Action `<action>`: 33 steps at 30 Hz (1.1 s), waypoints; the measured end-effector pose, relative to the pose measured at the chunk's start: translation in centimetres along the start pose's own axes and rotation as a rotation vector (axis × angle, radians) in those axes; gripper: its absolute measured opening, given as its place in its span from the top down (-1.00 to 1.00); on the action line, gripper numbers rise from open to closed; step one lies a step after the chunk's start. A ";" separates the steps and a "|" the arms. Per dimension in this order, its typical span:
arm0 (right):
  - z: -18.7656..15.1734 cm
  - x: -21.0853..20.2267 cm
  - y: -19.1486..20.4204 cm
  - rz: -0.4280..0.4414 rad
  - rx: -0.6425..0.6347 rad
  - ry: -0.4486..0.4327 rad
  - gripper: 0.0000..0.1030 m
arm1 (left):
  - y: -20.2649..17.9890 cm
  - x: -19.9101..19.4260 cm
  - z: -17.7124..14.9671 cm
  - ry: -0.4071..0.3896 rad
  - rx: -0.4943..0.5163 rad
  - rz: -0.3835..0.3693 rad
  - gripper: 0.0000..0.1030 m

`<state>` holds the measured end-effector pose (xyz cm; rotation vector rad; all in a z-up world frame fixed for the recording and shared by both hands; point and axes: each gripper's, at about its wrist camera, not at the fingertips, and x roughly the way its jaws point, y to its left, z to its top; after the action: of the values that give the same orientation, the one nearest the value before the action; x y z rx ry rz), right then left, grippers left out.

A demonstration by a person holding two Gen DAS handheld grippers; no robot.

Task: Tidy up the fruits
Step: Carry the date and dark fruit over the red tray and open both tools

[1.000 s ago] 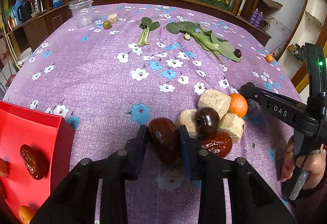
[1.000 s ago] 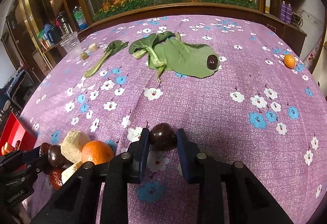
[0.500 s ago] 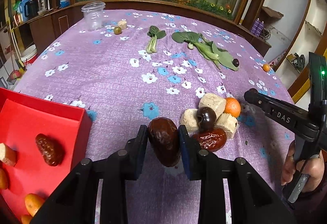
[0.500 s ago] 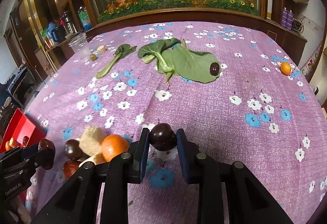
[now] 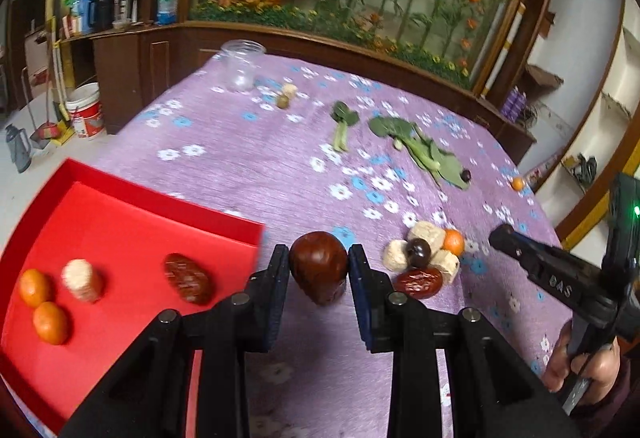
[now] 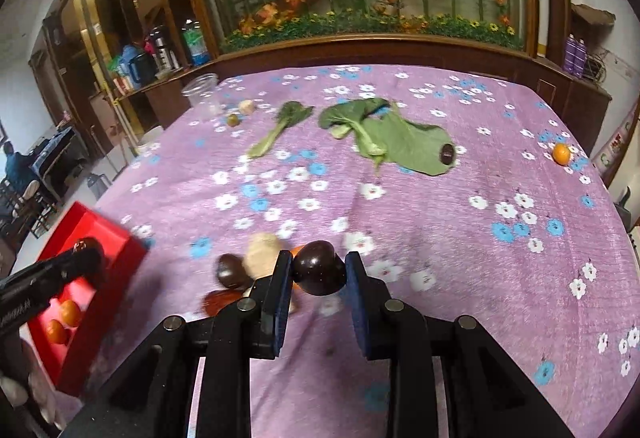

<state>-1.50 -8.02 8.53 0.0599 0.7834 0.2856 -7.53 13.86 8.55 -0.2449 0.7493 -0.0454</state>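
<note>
My left gripper [image 5: 319,270] is shut on a brown-red date [image 5: 319,265], held above the cloth just right of the red tray [image 5: 152,204]. The tray holds two oranges [image 5: 49,322], a pale chunk [image 5: 82,279] and a date [image 5: 188,278]. My right gripper [image 6: 318,274] is shut on a dark plum [image 6: 319,272], above a pile [image 5: 424,258] of pale chunks, a plum, an orange and a date. The right gripper also shows at the right of the left wrist view [image 5: 500,234].
Green leaves [image 6: 384,136] with a dark fruit [image 6: 447,154] lie mid-table. A lone orange [image 6: 561,153] sits near the right edge. A clear jar [image 6: 202,94], an olive-like fruit [image 6: 233,120] and a pale chunk [image 6: 246,106] stand far left. The table [image 6: 440,218] has a purple flowered cloth.
My left gripper has lifted the date and swung left toward the red tray. My right gripper has carried the plum left over the pile.
</note>
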 end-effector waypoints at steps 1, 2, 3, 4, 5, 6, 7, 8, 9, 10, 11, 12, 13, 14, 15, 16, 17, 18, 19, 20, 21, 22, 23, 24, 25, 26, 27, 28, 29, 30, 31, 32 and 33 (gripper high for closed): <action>-0.1 -0.1 0.4 0.006 -0.005 -0.001 0.44 | 0.4 -0.3 0.0 -0.007 -0.008 0.004 0.44; -0.2 -0.5 1.3 0.020 -0.014 -0.003 0.44 | 1.1 -0.9 0.0 -0.018 -0.021 0.012 0.44; -0.2 -0.6 2.0 0.032 -0.021 -0.003 0.44 | 1.5 -1.2 -0.1 -0.024 -0.029 0.017 0.44; -0.2 -0.8 2.7 0.046 -0.028 -0.003 0.44 | 2.1 -1.6 -0.1 -0.030 -0.038 0.025 0.44; -0.3 -0.9 3.2 0.055 -0.034 -0.003 0.44 | 2.8 -2.1 -0.1 -0.038 -0.051 0.034 0.44; -0.3 -1.1 4.4 0.071 -0.048 -0.004 0.44 | 3.5 -2.4 -0.1 -0.045 -0.063 0.042 0.44; -0.4 -1.3 5.3 0.084 -0.059 -0.006 0.44 | 4.2 -2.8 -0.1 -0.053 -0.076 0.051 0.44; -0.4 -1.4 6.2 0.096 -0.071 -0.007 0.44 | 5.2 -3.3 -0.1 -0.062 -0.093 0.068 0.44; -0.4 -1.5 6.9 0.108 -0.081 -0.006 0.44 | 5.9 -3.5 -0.1 -0.067 -0.103 0.078 0.44; -0.4 -1.6 7.9 0.126 -0.095 -0.004 0.44 | 6.7 -3.8 -0.1 -0.073 -0.117 0.091 0.44; -0.4 -1.5 8.6 0.136 -0.103 -0.002 0.44 | 7.8 -4.2 -0.1 -0.079 -0.136 0.106 0.44; -0.4 -1.3 9.9 0.155 -0.118 0.005 0.44 | 8.5 -4.3 -0.1 -0.082 -0.147 0.114 0.44; -0.3 -1.1 10.8 0.170 -0.128 0.010 0.44 | 9.3 -4.5 -0.1 -0.084 -0.162 0.123 0.44; -0.3 -0.8 11.7 0.185 -0.134 0.018 0.44 | 10.3 -4.7 -0.2 -0.084 -0.179 0.133 0.44; -0.3 -0.5 12.4 0.200 -0.139 0.026 0.44 | 10.8 -4.8 -0.3 -0.084 -0.187 0.139 0.43; -0.3 -0.1 13.5 0.219 -0.145 0.039 0.44 | 11.3 -4.8 -0.4 -0.084 -0.195 0.148 0.43; -0.3 0.2 14.1 0.229 -0.149 0.047 0.44 | 11.9 -4.8 -0.5 -0.084 -0.200 0.159 0.43; -0.4 0.8 15.1 0.244 -0.158 0.060 0.44 | 12.3 -4.7 -0.5 -0.083 -0.204 0.168 0.43; -0.4 1.2 15.8 0.253 -0.167 0.069 0.44 | 12.7 -4.7 -0.6 -0.082 -0.207 0.178 0.43; -0.6 1.7 16.8 0.262 -0.178 0.078 0.43 | 13.4 -4.6 -0.7 -0.080 -0.217 0.187 0.43; -0.7 2.3 18.0 0.272 -0.192 0.091 0.43 | 13.8 -4.6 -0.8 -0.078 -0.224 0.189 0.43; -0.9 2.9 19.0 0.282 -0.203 0.103 0.43 | 14.3 -4.5 -0.8 -0.075 -0.233 0.193 0.43; -1.0 3.3 19.5 0.286 -0.210 0.110 0.43 | 14.8 -4.3 -0.9 -0.071 -0.241 0.202 0.43; -1.1 3.9 20.5 0.294 -0.221 0.120 0.43 | 15.3 -4.3 -1.0 -0.071 -0.246 0.209 0.43; -1.2 4.4 21.4 0.300 -0.230 0.131 0.43 | 15.7 -4.4 -1.0 -0.075 -0.252 0.207 0.43; -1.3 5.0 22.1 0.306 -0.237 0.140 0.43 | 16.1 -4.4 -0.9 -0.077 -0.257 0.208 0.43; -1.4 5.3 22.6 0.310 -0.241 0.147 0.43 | 16.2 -4.3 -0.9 -0.079 -0.256 0.213 0.43; -1.5 5.8 23.2 0.315 -0.247 0.156 0.43 | 16.3 -4.4 -0.8 -0.081 -0.253 0.225 0.43; -1.6 6.0 23.4 0.318 -0.249 0.161 0.43 | 16.5 -4.4 -0.8 -0.084 -0.251 0.232 0.43; -1.8 6.5 24.0 0.323 -0.255 0.169 0.43 | 16.7 -4.3 -0.8 -0.084 -0.255 0.230 0.43; -1.9 6.6 24.1 0.325 -0.257 0.172 0.43 | 16.9 -4.3 -0.8 -0.083 -0.261 0.226 0.43; -2.0 7.0 24.5 0.326 -0.263 0.177 0.43 | 17.1 -4.2 -0.8 -0.084 -0.267 0.224 0.43; -2.1 7.3 24.7 0.327 -0.265 0.182 0.43 | 17.3 -4.2 -0.8 -0.084 -0.271 0.225 0.43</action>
<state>-3.77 17.55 5.98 -0.0902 0.9103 0.7108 -11.91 31.01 6.72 -0.4166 0.6949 0.2800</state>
